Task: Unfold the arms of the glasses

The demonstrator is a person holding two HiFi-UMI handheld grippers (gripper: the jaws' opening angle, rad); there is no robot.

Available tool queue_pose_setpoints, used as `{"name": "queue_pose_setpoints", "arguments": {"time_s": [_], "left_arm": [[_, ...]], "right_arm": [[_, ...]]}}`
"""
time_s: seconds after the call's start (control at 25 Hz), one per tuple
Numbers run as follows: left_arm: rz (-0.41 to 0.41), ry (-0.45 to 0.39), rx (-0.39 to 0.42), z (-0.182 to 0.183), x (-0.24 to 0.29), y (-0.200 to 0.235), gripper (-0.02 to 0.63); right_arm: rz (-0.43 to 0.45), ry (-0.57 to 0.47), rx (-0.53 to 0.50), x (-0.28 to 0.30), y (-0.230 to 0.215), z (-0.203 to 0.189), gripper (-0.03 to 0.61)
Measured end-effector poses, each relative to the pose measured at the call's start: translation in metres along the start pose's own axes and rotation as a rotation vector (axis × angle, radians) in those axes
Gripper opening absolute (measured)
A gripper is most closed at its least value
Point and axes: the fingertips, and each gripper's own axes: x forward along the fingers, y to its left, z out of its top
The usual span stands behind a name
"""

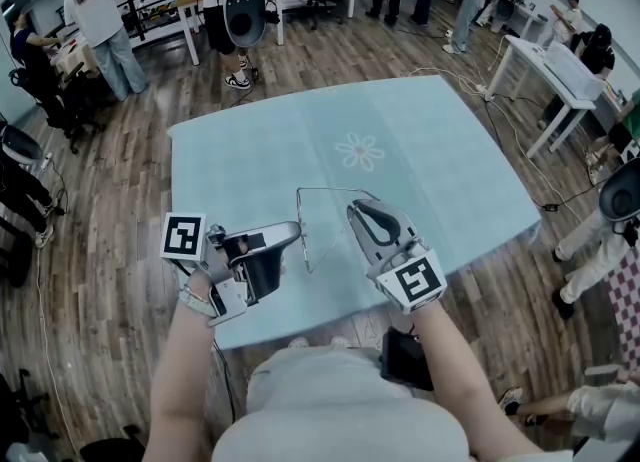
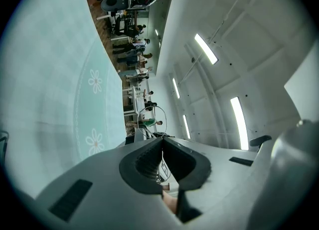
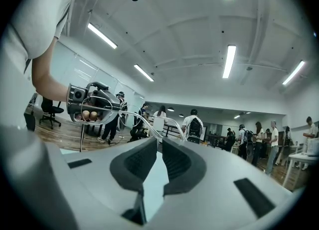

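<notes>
A light blue cloth (image 1: 250, 175) covers the whole worktop (image 1: 178, 185). A white flower (image 1: 359, 151) is printed toward its far side.

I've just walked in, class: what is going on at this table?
A person holds a gripper in each hand above the table with its pale blue cloth. The left gripper and the right gripper both have their jaws shut on thin wire glasses, held up between them. How far they are unfolded is hard to tell.

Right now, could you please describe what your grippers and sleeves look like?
Both the left gripper and right gripper are pale grey shells with black ribbed pads, each carrying a cube with black-and-white square markers. A short white sleeve shows.
</notes>
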Motion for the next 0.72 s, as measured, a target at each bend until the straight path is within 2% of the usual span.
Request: {"name": "queue_pose_setpoints", "arguments": {"time_s": [0.72], "left_arm": [[0.010, -0.039, 0.014, 0.013, -0.007, 0.002, 0.012]], "right_arm": [[-0.023, 0.015, 0.022, -0.025, -0.002, 0.000, 0.035]]}}
